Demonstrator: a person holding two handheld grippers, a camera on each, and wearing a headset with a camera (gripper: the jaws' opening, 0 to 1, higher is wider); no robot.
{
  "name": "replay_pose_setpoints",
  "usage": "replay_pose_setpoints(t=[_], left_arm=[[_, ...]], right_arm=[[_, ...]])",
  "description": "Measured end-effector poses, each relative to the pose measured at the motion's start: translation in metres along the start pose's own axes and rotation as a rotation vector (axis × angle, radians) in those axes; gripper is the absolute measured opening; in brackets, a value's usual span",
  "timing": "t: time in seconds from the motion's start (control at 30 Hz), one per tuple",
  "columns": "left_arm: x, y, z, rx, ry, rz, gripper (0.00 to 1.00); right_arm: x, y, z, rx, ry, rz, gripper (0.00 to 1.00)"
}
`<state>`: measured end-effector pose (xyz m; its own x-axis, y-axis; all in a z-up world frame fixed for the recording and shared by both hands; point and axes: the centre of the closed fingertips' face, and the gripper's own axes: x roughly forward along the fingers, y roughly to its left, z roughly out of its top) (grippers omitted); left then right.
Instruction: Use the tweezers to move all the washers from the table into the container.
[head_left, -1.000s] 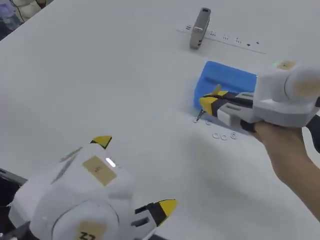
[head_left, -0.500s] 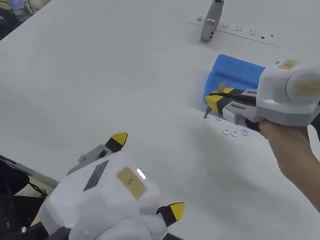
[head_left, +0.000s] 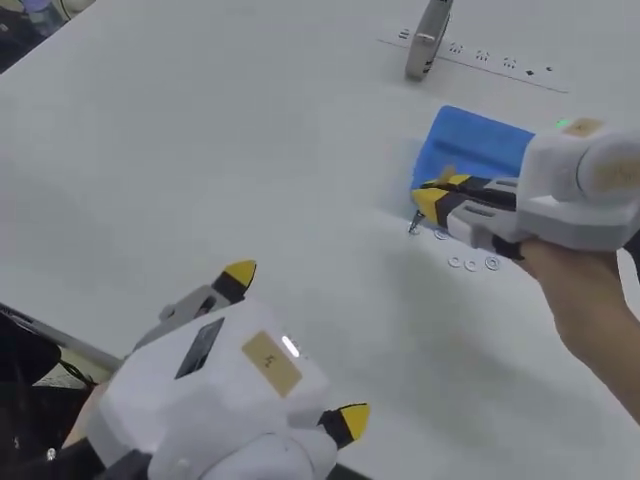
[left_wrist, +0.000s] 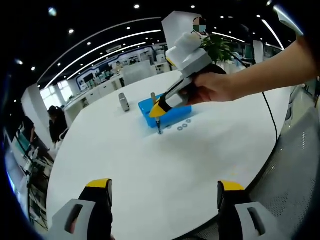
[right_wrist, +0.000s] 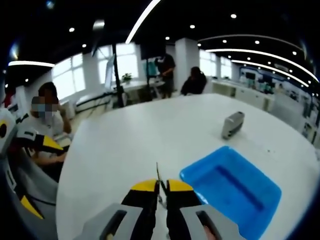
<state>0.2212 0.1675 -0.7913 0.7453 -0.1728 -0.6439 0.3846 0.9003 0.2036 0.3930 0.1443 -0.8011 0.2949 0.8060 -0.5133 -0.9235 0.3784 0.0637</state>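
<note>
Right gripper (head_left: 432, 197) is clamped tight on the tweezers (head_left: 414, 224), their points down at the white counter (head_left: 200, 150), just in front of the blue container (head_left: 470, 145). One washer (head_left: 440, 235) lies just beside the points, under the gripper's nose, and three more washers (head_left: 471, 264) sit in a short row near it, all on the counter; I can't make out any inside the container. They look thin, flat, light and slick, lying flush, so I'd say the tweezers want to nip a rim edge, or slip one point through the hole. Left gripper (head_left: 295, 345) hovers low in front, jaws wide apart, holding nothing, well apart from the work
</note>
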Motion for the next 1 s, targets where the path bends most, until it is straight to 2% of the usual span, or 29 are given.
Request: replay_pose_setpoints(t=[0.33,0.43,1.0], left_arm=[[0.0001,0.0010,-0.0013,0.002,0.008,0.006,0.89],[0.0001,0.0015,-0.0018,0.001,0.010,0.009,0.89],[0.0003,0.0017,-0.0018,0.006,0.011,0.013,0.88]], right_arm=[[0.0015,0.0006,0.0011,0.017,-0.001,0.002,0.02],[0.0005,-0.0021,0.0015,-0.030,0.008,-0.016,0.02],[-0.0012,0.0002,0.0017,0.024,0.006,0.003,0.02]])
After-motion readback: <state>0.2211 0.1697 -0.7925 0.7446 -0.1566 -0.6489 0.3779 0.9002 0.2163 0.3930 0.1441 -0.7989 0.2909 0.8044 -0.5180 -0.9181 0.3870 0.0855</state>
